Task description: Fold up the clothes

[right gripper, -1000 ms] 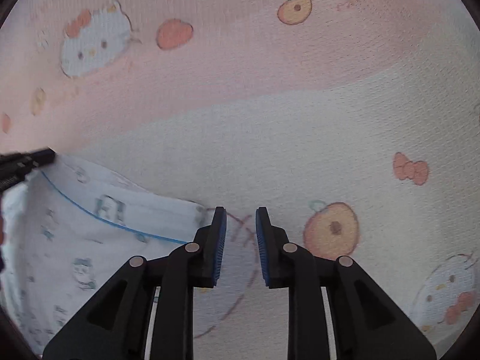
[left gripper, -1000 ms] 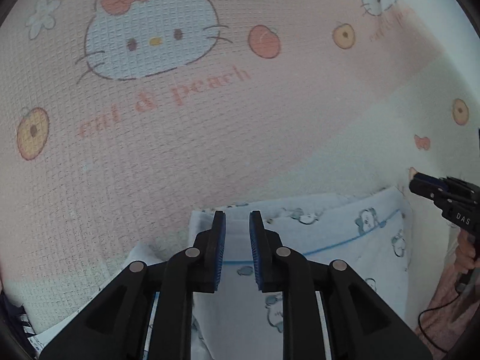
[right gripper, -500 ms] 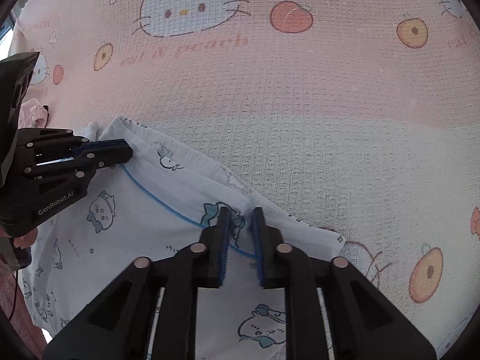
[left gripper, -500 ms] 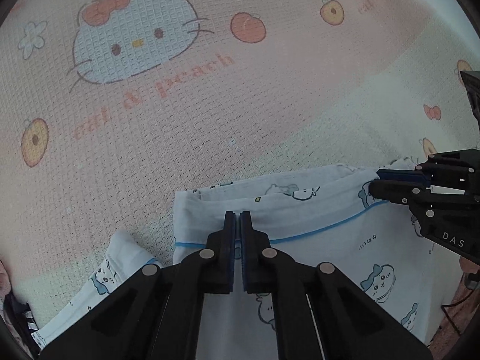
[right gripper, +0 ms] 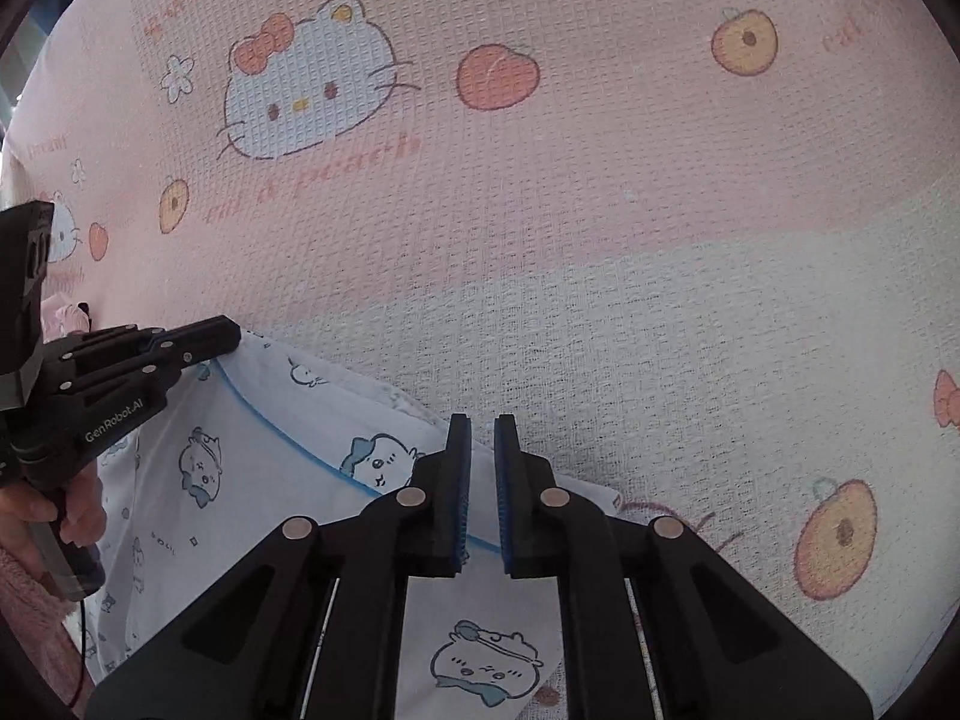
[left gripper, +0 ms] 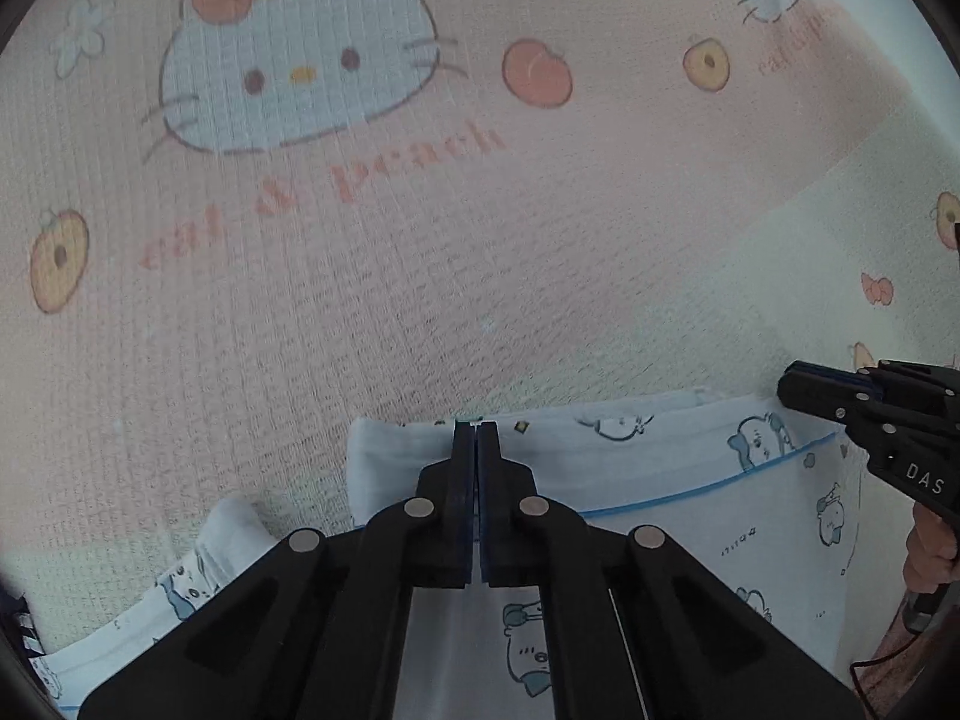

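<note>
Pale-blue cotton garment with cartoon animals and blue piping (left gripper: pixel 690 474) lies on the pink-and-cream waffle blanket (left gripper: pixel 420 276), its top edge running 9-to-3 o'clock. Left gripper (left gripper: pixel 477 438) is clamped on that edge; right gripper (right gripper: pixel 480 438) is slightly parted astride its other end.

White cartoon-print garment (left gripper: pixel 690 468) with blue piping lies flat, folded.

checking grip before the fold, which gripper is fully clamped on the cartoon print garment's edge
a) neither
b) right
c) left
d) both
c: the left gripper has its jaws pressed together on the garment's folded edge, while the right gripper shows a gap between its pads over the cloth.
</note>
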A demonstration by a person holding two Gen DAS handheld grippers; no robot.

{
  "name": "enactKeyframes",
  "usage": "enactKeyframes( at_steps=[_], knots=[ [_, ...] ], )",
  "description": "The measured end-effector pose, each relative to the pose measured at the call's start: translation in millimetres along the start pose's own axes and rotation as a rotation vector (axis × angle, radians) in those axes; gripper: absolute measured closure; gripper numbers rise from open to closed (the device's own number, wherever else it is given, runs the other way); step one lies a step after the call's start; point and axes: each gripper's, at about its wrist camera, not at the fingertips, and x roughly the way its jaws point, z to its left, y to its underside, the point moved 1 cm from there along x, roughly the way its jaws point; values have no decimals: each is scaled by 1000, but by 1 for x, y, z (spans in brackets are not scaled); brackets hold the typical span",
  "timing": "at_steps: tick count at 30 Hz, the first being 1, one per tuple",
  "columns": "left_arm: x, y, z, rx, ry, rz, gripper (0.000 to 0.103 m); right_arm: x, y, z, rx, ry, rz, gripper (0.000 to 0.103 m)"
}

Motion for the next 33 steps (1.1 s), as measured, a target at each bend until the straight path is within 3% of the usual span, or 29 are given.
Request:
enactKeyframes(
  at_steps=[2, 4, 6, 8, 9, 10, 11, 12, 13, 15, 21, 25, 27, 29, 33],
  knots=[
    [-5, -1, 0, -5, 37, 5, 99, -1, 0, -2, -4, -26, 14, 91],
    [-10, 0, -3, 16, 35, 13, 96, -5, -2, 2, -38, -47, 4, 69],
    [-9, 2, -5, 39, 22, 31, 91, -6, -2, 10, -80, -54, -7, 67],
    [3, 4, -3, 65, -4, 66, 91, 3, 1, 17, -105, -41, 31, 67],
    [7, 5, -5, 74, -15, 66, 91, 13, 4, 19, -107, -18, 69, 73],
    [8, 5, -7, 82, -24, 56, 91, 17, 6, 20, -110, 11, 77, 83],
    [10, 4, -10, 89, -27, 51, 92, 16, 6, 21, -115, 14, 74, 85],
    [13, 2, -12, 90, -28, 48, 94, 14, 6, 23, -120, 11, 70, 93],
    [16, 0, -13, 90, -30, 45, 103, 12, 6, 24, -126, 8, 65, 95],
    [23, -5, -15, 86, -34, 40, 103, 12, 7, 23, -112, 11, 57, 96],
    [48, -32, -15, 50, -33, 32, 103, 16, 5, 15, -46, 5, 23, 96],
    [38, -52, -16, 17, 15, -1, 101, 3, -3, -2, 51, -31, -6, 86],
    [29, -51, -14, 27, -31, -10, 97, -12, -6, -13, 68, -14, -24, 84],
    [29, -47, -1, -4, -79, 7, 84, -26, -8, -30, 72, 38, -31, 77],
    [31, -23, 28, -93, -95, 50, 82, -18, 13, -78, 288, -19, 92, 76]
  ],
)
